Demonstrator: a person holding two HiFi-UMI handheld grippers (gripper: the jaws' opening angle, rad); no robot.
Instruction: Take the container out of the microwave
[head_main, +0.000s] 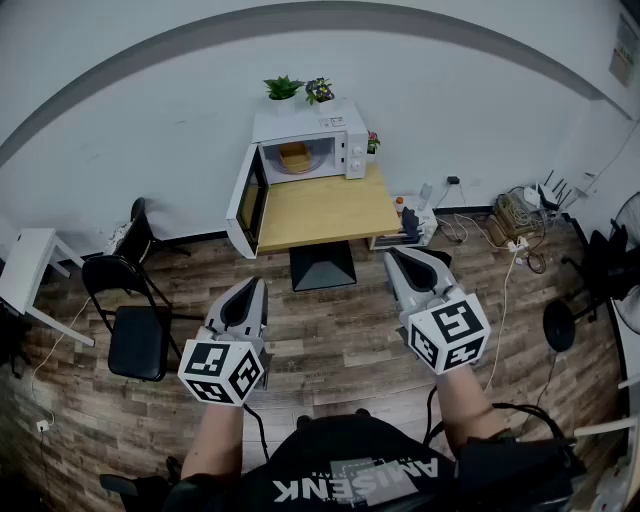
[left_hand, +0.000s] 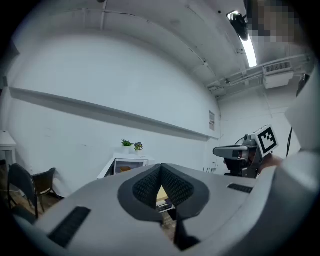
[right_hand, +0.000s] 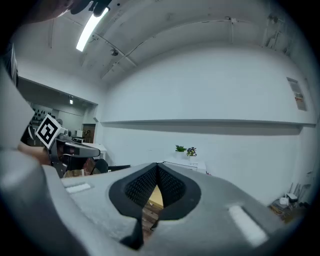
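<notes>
A white microwave (head_main: 320, 135) stands at the back of a wooden table (head_main: 330, 212), its door (head_main: 246, 203) swung wide open to the left. Inside sits an orange-brown container (head_main: 294, 157). Both grippers hover over the floor well short of the table, pointing toward it. My left gripper (head_main: 258, 284) is shut with nothing in it, and its pads meet at the tip in the left gripper view (left_hand: 161, 167). My right gripper (head_main: 394, 256) is also shut and empty (right_hand: 158, 166). The microwave (left_hand: 125, 163) shows small and far off past the left jaws.
Two potted plants (head_main: 284, 88) sit on top of the microwave. A black chair (head_main: 136, 325) and a white side table (head_main: 24, 266) stand at the left. Cables and power strips (head_main: 512, 218) lie on the floor at the right, beside a fan (head_main: 626, 292).
</notes>
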